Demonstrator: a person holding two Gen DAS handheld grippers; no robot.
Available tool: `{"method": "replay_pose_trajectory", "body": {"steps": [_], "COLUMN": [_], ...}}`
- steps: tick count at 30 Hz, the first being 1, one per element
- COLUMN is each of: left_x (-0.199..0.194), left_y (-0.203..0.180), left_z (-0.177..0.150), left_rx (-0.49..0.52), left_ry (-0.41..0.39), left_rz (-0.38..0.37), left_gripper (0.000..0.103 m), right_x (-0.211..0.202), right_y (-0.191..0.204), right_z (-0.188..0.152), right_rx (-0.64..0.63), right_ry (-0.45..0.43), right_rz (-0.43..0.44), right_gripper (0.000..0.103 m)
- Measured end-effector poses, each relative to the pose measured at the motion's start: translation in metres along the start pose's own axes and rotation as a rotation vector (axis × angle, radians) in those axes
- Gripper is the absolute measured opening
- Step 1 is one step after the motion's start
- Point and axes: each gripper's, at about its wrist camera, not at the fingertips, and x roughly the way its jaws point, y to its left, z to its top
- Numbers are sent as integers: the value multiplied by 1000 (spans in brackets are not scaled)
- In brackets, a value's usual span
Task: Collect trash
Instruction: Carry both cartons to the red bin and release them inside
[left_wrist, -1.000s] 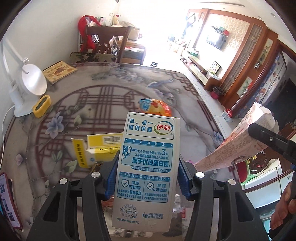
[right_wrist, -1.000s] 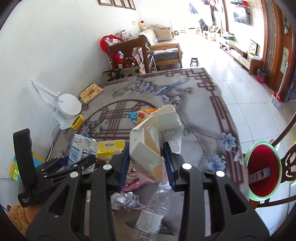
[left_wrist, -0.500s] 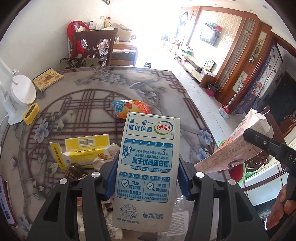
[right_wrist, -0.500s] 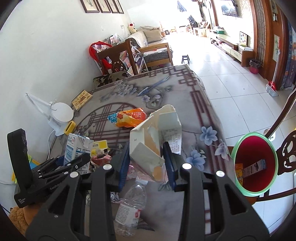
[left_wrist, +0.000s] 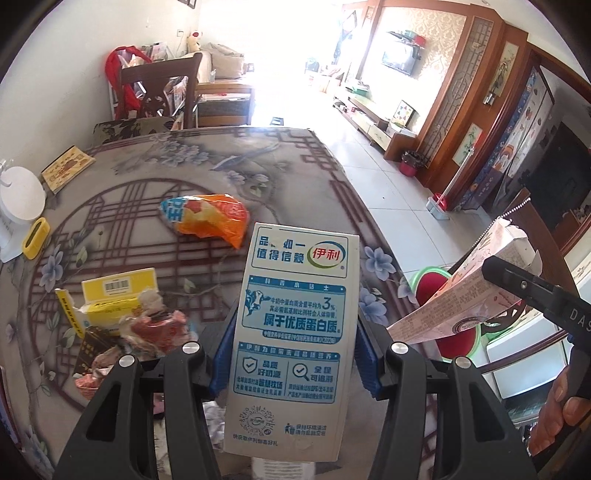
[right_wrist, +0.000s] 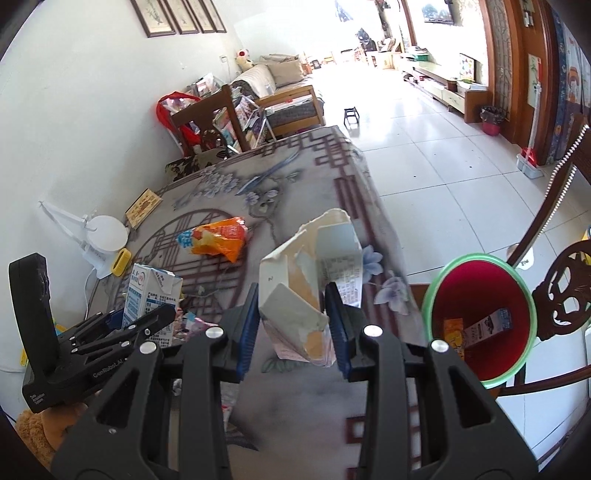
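Left gripper (left_wrist: 295, 347) jaws clamp the upright blue-and-white milk carton (left_wrist: 295, 332) by its sides. Right gripper (right_wrist: 291, 325) pinches the torn, crumpled white paper carton (right_wrist: 306, 291), open end up. Both are held clear of the patterned table (right_wrist: 325, 166), likely for dropping into the red green-rimmed bin (right_wrist: 480, 295) on the right. Orange snack wrapper (left_wrist: 207, 219) is left far on the table.

two milk cartons (left_wrist: 295, 332) (right_wrist: 306, 291), one orange snack bag (left_wrist: 207, 219), one red bin (right_wrist: 480, 314)

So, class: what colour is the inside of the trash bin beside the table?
Red inside, with a green rim: the trash bin shows best in the right wrist view.
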Motion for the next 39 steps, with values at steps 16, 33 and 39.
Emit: {"method": "replay_pose_trajectory", "body": {"steps": [16,33,39], "left_x": [31,91,113], "left_y": [-84,-233,-285], "left_z": [5,15,18], "left_rx": [115,373,432], "left_ry": [40,105,124], "left_rz": [-97,-325,-397], "left_gripper": [51,51,51], "right_x": [-22,-64,-89], "right_y": [-160,-216,-239], "right_z": [-3,-27,-55], "right_rx": [171,259,356], "right_ry": [-10,-62,-48], "right_rz": [-315,-485,-532], "right_gripper": [35,86,86]}}
